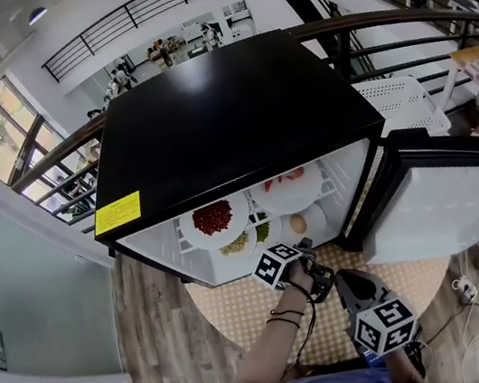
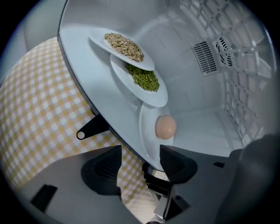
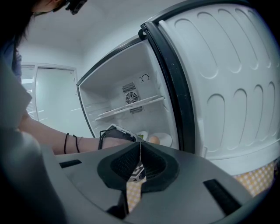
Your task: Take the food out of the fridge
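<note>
The black fridge (image 1: 226, 115) stands open. On its lower floor a brown egg (image 2: 166, 127) lies on a white plate (image 2: 146, 131). Beside it are a plate of green peas (image 2: 143, 80) and a plate of beige grains (image 2: 124, 46). The shelf above carries a plate of red food (image 1: 213, 218) and a plate of pinkish food (image 1: 288, 182). My left gripper (image 2: 140, 166) is open, its jaws on either side of the egg plate's near rim, pads clear of it. My right gripper (image 3: 140, 159) is shut and empty, held back in front of the fridge (image 1: 344, 276).
The fridge door (image 1: 442, 196) hangs open to the right. A yellow checked mat (image 1: 242, 309) covers the floor in front. Cables and a power strip (image 1: 466, 288) lie on the wooden floor at right. A white basket (image 1: 404, 107) and railings stand behind the fridge.
</note>
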Demonstrator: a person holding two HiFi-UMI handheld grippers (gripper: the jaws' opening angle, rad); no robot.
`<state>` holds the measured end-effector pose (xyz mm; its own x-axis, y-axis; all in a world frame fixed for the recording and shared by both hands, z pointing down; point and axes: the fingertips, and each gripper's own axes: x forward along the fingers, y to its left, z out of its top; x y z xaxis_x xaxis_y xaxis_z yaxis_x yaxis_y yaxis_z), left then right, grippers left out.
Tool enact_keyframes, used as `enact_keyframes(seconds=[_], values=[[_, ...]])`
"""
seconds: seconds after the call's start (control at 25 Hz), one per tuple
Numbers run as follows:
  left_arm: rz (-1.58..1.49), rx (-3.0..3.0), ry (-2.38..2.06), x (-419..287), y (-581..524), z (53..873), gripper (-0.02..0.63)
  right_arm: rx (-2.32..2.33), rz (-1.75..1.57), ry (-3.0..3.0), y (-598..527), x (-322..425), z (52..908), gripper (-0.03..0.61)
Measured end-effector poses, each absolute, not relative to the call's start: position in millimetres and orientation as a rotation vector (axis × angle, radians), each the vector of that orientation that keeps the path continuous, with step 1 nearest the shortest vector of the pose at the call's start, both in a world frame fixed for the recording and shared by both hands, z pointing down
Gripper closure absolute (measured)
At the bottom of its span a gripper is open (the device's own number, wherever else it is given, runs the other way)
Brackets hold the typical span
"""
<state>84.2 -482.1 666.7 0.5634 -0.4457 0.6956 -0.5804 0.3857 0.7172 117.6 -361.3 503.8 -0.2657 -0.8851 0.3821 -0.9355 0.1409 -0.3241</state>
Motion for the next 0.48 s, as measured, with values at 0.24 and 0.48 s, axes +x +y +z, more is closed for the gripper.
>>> enact_keyframes(seconds=[0.24, 0.48], values=[[0.063, 1.192, -1.050, 79.0, -488.5, 679.4, 0.349, 1.864, 0.781, -2.273, -358.2, 126.3, 506.4, 0.558], [0.017, 1.215, -1.003, 81.4, -481.6, 671.9, 0.444, 1.882, 0.786, -2.256, -358.7, 132.2, 509.4, 0.558]])
